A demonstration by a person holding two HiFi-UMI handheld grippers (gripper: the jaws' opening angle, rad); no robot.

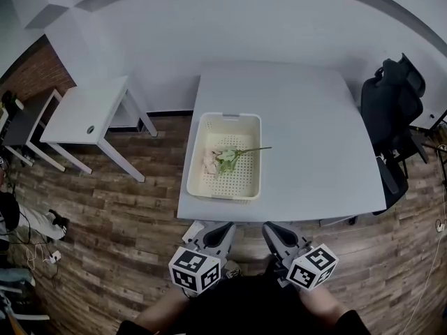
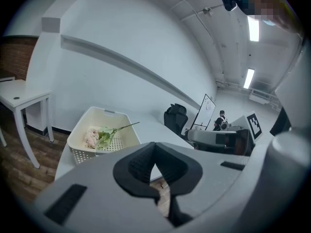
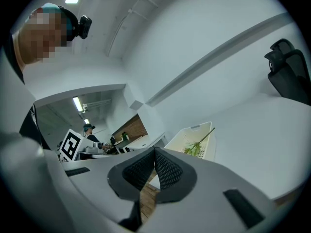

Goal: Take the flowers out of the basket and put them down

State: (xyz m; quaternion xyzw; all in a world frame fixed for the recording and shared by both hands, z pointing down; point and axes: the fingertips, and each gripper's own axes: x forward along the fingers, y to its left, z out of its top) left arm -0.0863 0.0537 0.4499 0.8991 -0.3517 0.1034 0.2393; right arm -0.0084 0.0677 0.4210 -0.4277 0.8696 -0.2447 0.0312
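Observation:
A cream plastic basket (image 1: 201, 145) stands near the front left of the white table (image 1: 314, 138). In it lies one flower (image 1: 225, 158) with pink blooms, green leaves and a thin stem that reaches over the right rim. Both grippers hang below the table's front edge, well short of the basket. My left gripper (image 1: 225, 229) is shut with nothing between its pads, and my right gripper (image 1: 271, 229) is shut and empty too. The left gripper view shows the basket (image 2: 77, 139) and flower (image 2: 104, 136) ahead at the left. The right gripper view shows the basket (image 3: 181, 139) and flower (image 3: 197, 147) beyond the closed pads.
A small white side table (image 1: 87, 114) stands left of the main table on the wooden floor (image 1: 126, 215). A black office chair (image 1: 392, 103) sits at the table's right side. Another person (image 2: 221, 119) stands far off across the room.

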